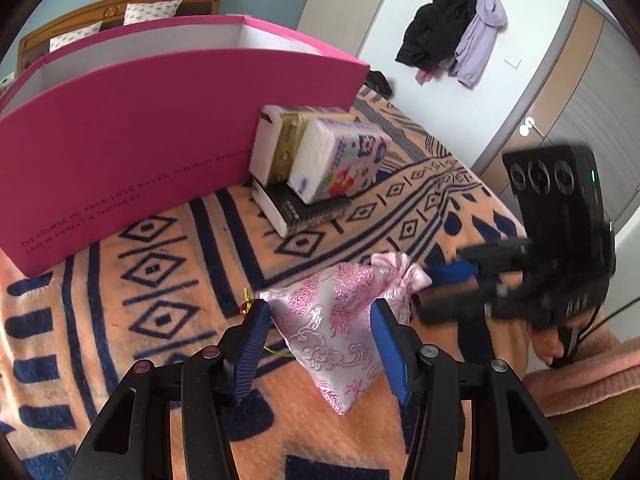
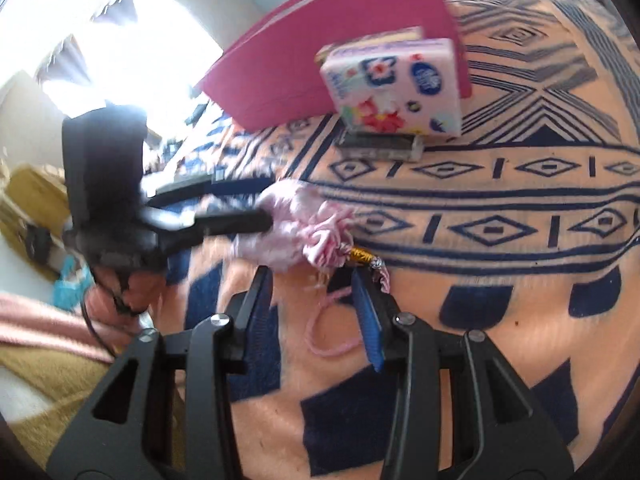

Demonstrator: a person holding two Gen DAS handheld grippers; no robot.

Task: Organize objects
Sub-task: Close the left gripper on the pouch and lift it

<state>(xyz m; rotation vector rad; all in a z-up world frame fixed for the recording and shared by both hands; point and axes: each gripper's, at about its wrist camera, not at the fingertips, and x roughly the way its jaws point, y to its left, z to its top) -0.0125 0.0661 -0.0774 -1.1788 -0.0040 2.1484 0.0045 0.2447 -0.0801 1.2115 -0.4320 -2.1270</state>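
Note:
A pink brocade drawstring pouch [image 1: 336, 320] lies on the patterned blanket [image 1: 160, 280]. My left gripper [image 1: 318, 320] is open, its blue pads on either side of the pouch, with gaps showing. In the right wrist view the pouch [image 2: 288, 220] is blurred, with the left gripper [image 2: 236, 216] reaching it from the left. My right gripper [image 2: 312, 284] is open just in front of the pouch's gathered neck, above its pink cord [image 2: 328, 344] and gold bead [image 2: 362, 258]. The right gripper [image 1: 444, 288] shows blurred at the right of the left wrist view.
A large pink open box [image 1: 160, 120] stands on the bed behind. Beside it two tissue packs [image 1: 340, 160] rest on a dark book [image 1: 300, 208]; they also show in the right wrist view [image 2: 394, 88]. Coats [image 1: 452, 32] hang on the far wall.

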